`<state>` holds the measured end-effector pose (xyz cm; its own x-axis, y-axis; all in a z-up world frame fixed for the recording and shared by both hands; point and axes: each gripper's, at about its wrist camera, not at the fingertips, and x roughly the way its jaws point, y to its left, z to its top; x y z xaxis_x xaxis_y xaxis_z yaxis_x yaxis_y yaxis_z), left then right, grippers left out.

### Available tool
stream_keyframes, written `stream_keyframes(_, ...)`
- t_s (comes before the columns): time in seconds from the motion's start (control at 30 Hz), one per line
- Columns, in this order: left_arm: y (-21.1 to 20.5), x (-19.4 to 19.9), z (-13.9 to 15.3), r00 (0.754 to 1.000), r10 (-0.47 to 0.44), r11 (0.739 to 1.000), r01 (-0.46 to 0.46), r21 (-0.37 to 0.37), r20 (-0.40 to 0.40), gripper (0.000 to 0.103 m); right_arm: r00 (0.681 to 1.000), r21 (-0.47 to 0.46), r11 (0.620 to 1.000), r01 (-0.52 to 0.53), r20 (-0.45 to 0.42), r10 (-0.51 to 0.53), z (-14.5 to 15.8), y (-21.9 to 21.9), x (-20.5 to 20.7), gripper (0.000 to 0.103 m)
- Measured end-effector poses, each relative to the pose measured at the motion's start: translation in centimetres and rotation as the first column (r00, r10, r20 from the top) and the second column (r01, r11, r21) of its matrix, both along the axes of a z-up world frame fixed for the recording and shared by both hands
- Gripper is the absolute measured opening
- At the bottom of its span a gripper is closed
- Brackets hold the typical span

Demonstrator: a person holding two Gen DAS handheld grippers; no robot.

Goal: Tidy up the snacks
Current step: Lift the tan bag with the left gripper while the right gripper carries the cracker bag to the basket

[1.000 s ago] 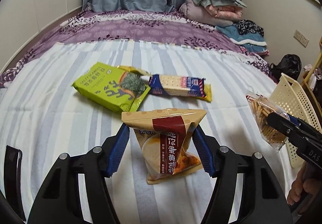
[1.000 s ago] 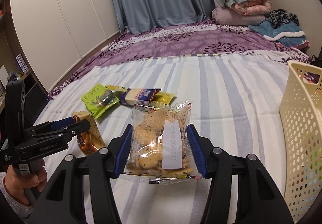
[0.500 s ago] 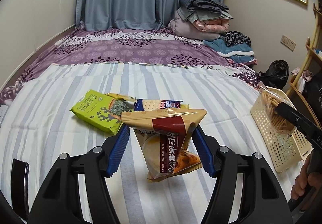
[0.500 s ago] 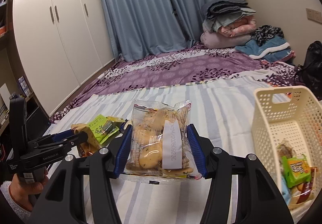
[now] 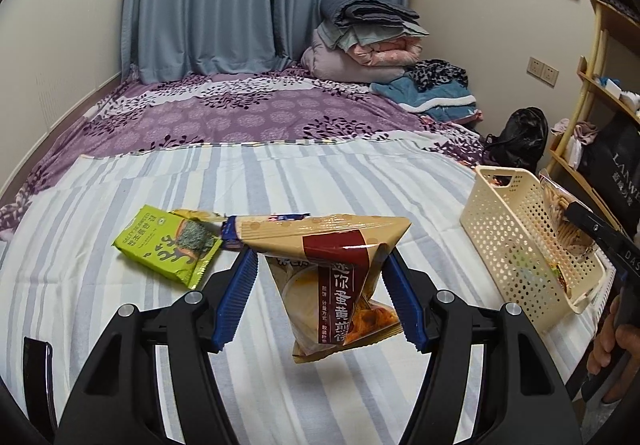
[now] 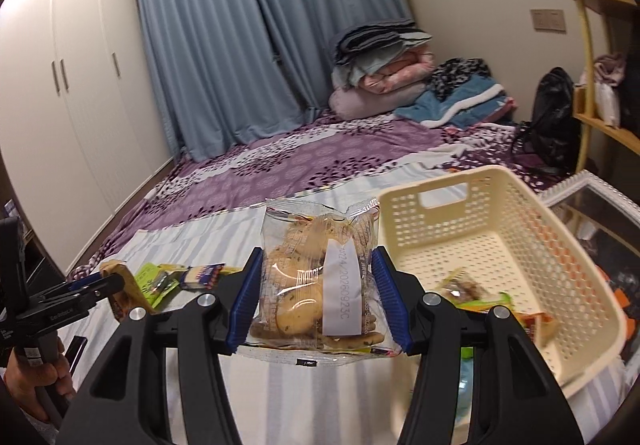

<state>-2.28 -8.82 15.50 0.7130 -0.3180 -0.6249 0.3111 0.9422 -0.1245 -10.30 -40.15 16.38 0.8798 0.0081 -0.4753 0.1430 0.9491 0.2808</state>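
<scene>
Fingers [image 5: 240, 297] of left gripper [image 5: 320, 301] clamp tan pouch [image 5: 332, 277]; right gripper [image 6: 318, 301] clamps cookie bag [image 6: 316, 277] beside basket [image 6: 520, 213] rim.

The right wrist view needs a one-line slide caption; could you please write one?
Right gripper holds a clear cookie packet beside the cream basket on the striped bed.

Glossy film tan snack packet [image 5: 336, 277], clear crinkled plastic cookie bag [image 6: 316, 277], perforated matt plastic basket [image 6: 532, 245], woven striped cloth sheet [image 5: 280, 181]
</scene>
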Motion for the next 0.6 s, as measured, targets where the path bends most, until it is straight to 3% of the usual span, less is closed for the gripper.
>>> stream_keyframes(0.6, -6.5, -0.8, 1.6, 0.991, -0.133, 0.991, 0.132, 0.024, 0.011, 0.066, 0.976, 0.026, 0.977, 0.213, -0.057, -0.211, -2.6, -7.9, -3.5, 0.056)
